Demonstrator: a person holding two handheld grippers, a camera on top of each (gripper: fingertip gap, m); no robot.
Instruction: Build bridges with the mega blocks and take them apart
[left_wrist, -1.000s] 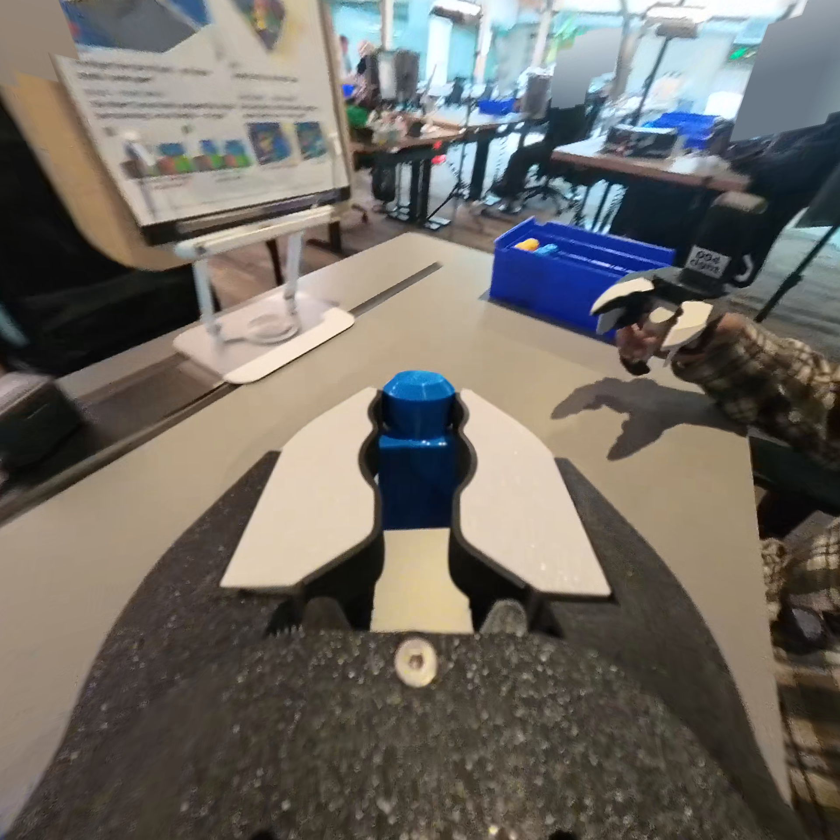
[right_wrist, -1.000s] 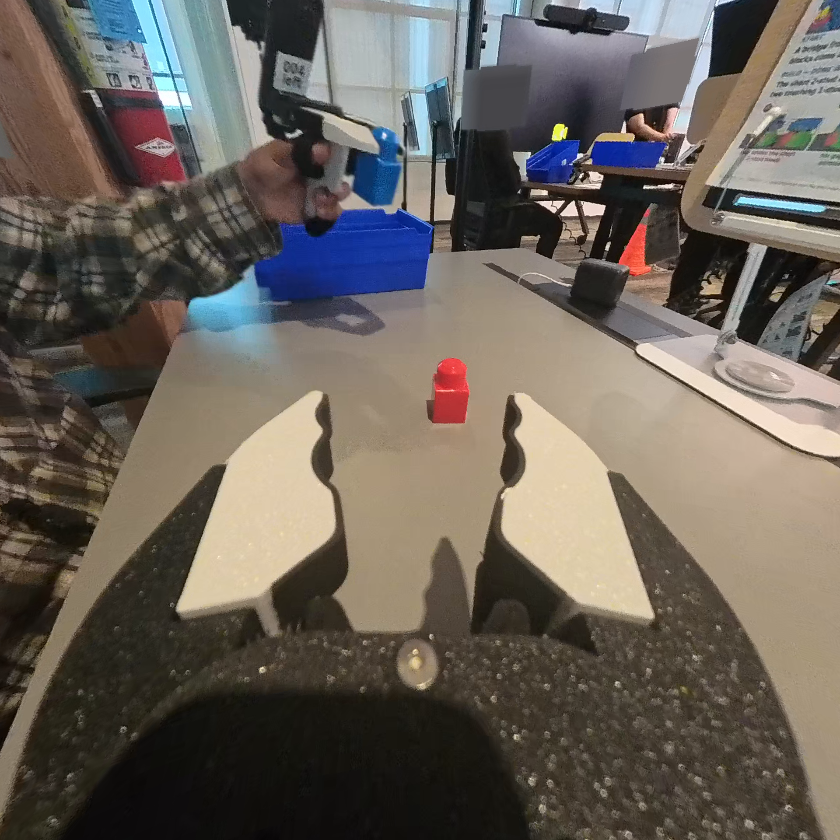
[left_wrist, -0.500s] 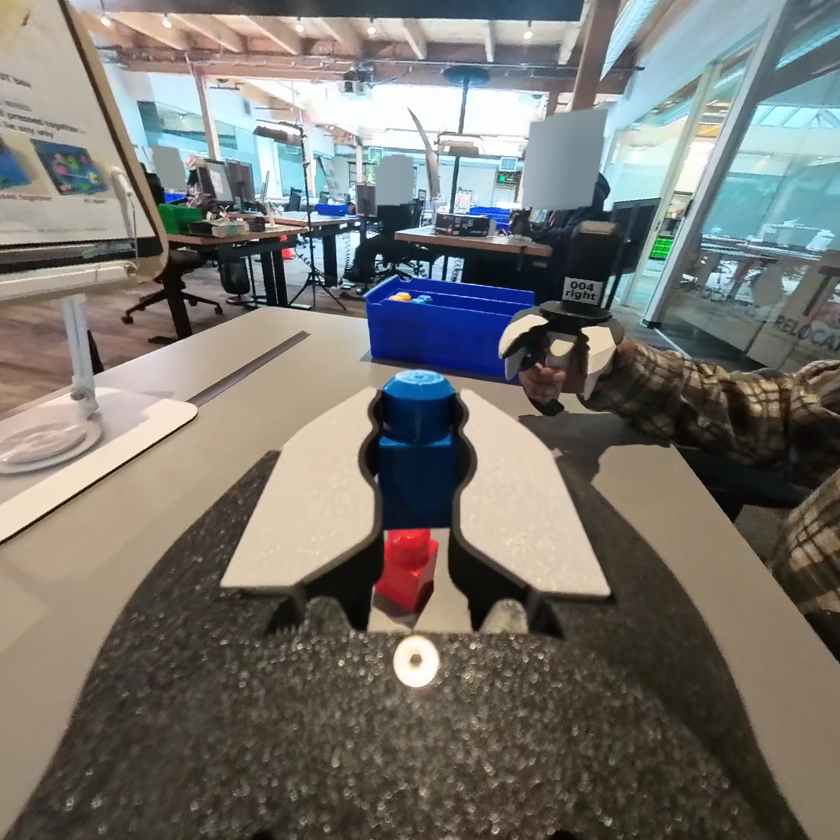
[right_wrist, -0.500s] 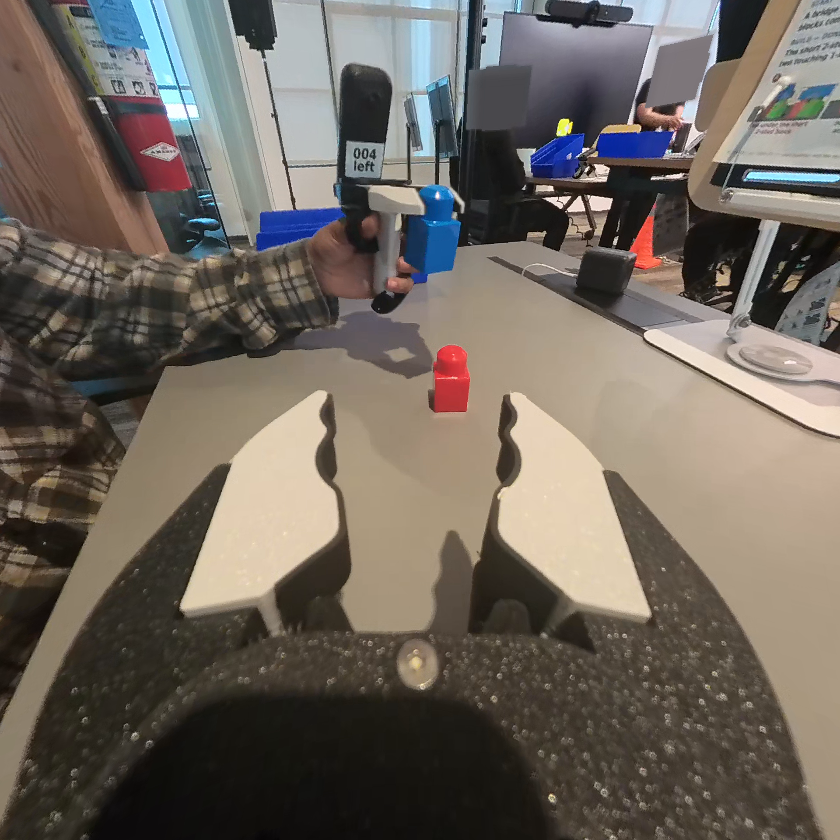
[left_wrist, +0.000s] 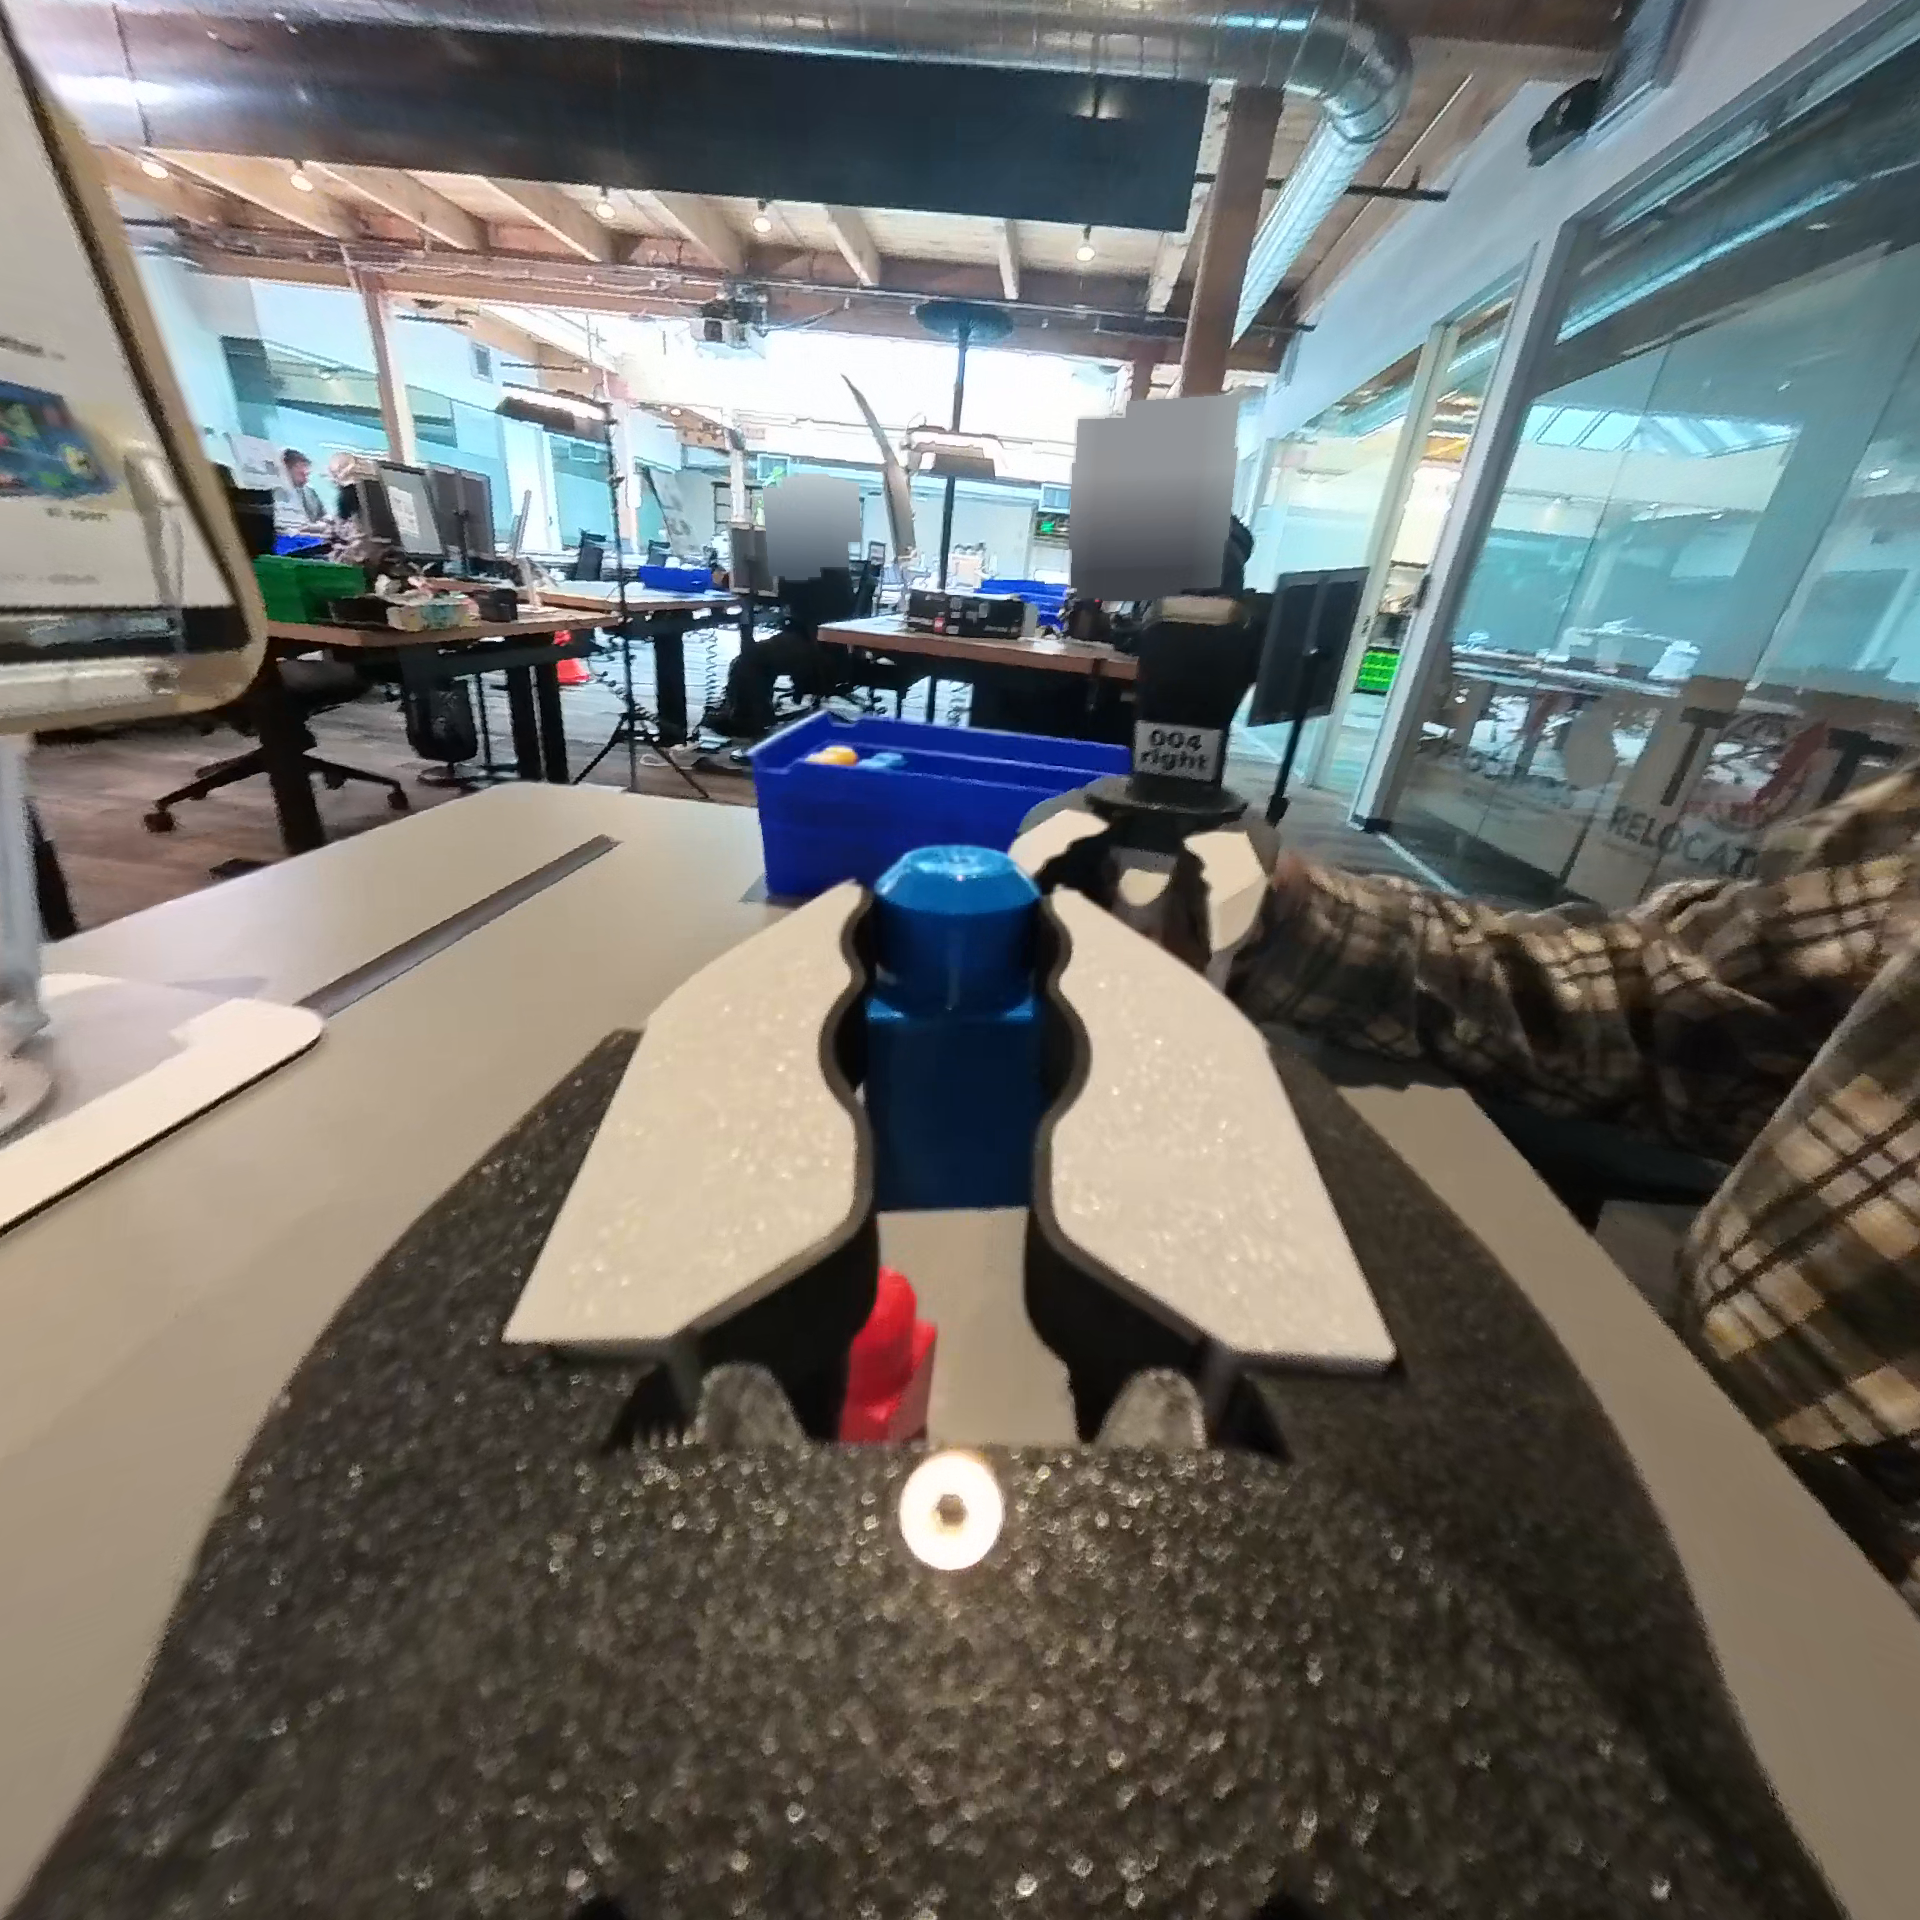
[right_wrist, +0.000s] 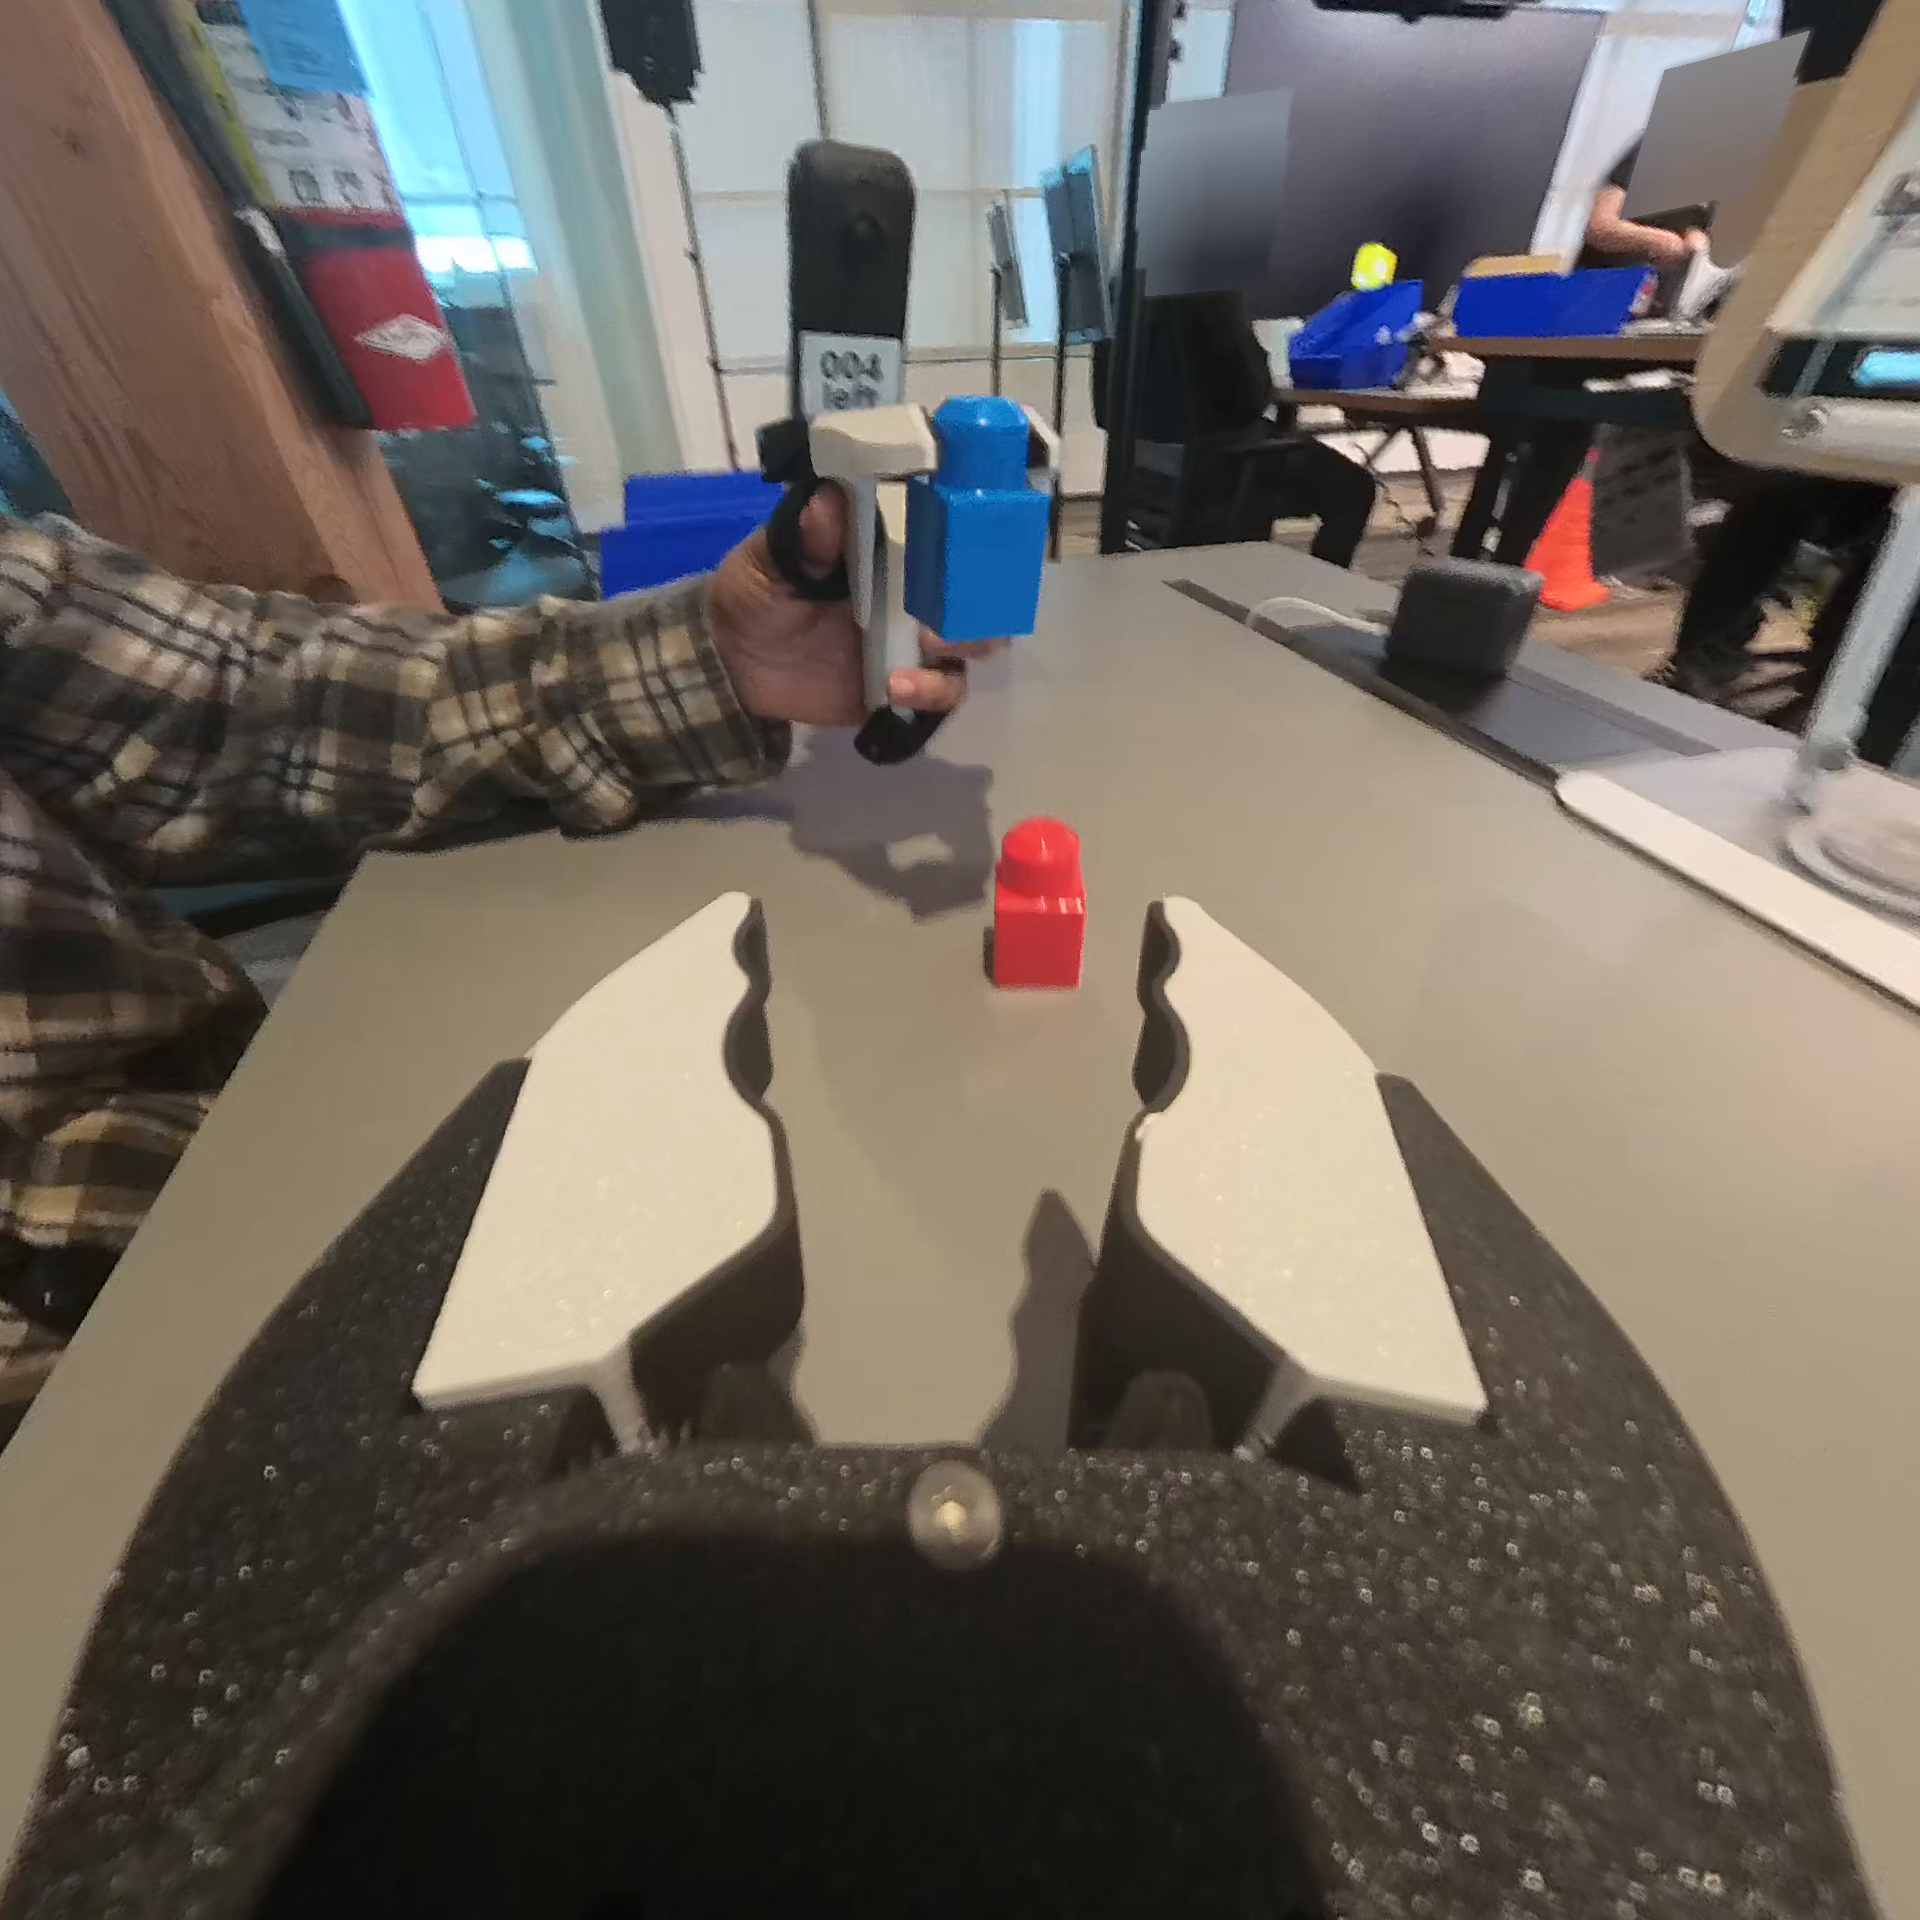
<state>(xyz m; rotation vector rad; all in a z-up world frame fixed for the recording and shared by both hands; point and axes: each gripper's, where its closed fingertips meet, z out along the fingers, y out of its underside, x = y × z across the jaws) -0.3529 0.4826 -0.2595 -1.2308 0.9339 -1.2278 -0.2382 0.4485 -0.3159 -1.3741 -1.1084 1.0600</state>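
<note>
Gripping a blue block between its two white fingers, the left gripper is held in the air above the grey table. Its jaws press against both side faces of the block, whose round stud points up. In the right wrist view the same gripper appears farther off, carried in a hand that emerges from a plaid sleeve; the blue block hangs clear of the tabletop, and its shadow falls on the surface below.

A red block stands upright on the table, stud up, touching neither gripper. It lies below and a little nearer than the raised blue block, and just ahead of the right gripper's fingertips. In the left wrist view the red block shows only partly, through the gap beneath the held block.

The right gripper is spread wide, its fingers well apart with bare table between them, and it grasps nothing. In the left wrist view it faces the camera from across the table.

A blue bin sits on the far part of the table behind the grippers. A white stand base rests at the table's left side in the left wrist view.
</note>
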